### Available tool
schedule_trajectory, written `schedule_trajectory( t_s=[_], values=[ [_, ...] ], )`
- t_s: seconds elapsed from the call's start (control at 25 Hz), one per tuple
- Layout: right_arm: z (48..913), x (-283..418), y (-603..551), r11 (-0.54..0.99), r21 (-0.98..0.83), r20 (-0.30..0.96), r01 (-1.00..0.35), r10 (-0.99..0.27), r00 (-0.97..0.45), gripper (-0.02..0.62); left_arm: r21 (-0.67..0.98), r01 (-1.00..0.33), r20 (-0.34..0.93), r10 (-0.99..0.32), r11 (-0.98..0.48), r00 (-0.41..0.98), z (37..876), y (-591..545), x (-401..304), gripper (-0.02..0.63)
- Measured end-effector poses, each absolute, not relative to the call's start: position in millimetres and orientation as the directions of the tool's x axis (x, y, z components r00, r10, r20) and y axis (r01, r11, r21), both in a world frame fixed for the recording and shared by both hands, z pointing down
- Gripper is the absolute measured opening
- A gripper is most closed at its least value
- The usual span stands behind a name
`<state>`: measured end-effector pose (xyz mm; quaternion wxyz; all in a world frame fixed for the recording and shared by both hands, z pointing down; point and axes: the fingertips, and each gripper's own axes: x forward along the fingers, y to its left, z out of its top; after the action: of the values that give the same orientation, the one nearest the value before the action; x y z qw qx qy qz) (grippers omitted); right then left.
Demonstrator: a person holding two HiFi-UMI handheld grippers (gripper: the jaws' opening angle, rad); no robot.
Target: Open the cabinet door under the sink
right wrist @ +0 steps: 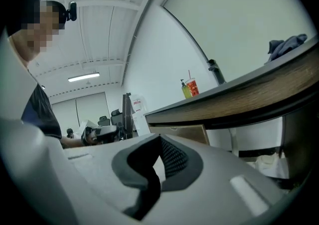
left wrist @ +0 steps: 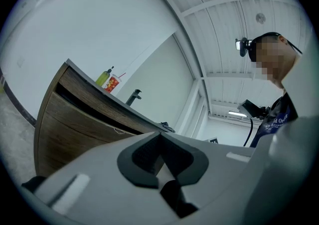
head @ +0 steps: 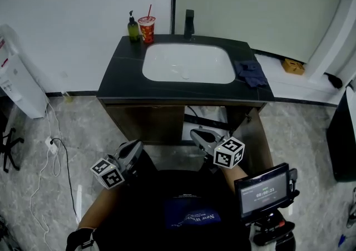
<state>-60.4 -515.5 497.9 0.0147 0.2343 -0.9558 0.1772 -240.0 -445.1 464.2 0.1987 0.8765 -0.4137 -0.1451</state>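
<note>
The vanity (head: 183,93) has a dark top and a white sink (head: 188,62). Below it the left cabinet door (head: 147,123) is closed. The right door (head: 260,139) stands swung out towards me, and pipes show in the opening (head: 207,117). My right gripper (head: 198,133) is shut and empty, level in front of the opening, apart from the open door. My left gripper (head: 134,146) hangs in front of the closed door, shut, holding nothing. The right gripper view shows its closed pads (right wrist: 172,159) under the counter edge (right wrist: 249,102). In the left gripper view the pads (left wrist: 149,156) meet beside the wooden cabinet side (left wrist: 55,129).
On the counter stand a black faucet (head: 189,23), a green soap bottle (head: 133,28), a red cup with a straw (head: 147,28) and a blue cloth (head: 250,73). A white appliance (head: 16,85) and cables (head: 53,149) are at the left. A tripod-mounted screen (head: 262,193) sits by my right.
</note>
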Motion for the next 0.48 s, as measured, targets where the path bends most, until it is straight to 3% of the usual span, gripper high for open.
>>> schedule_trajectory(
  t_s=[0.48],
  values=[
    [495.9, -67.7, -549.3, 0.797, -0.331, 0.118, -0.505, -0.497, -0.86, 0.0, 0.465, -0.648, -0.126, -0.769, -0.603, 0.627, 467.7, -482.5, -257.3, 0.005]
  ],
)
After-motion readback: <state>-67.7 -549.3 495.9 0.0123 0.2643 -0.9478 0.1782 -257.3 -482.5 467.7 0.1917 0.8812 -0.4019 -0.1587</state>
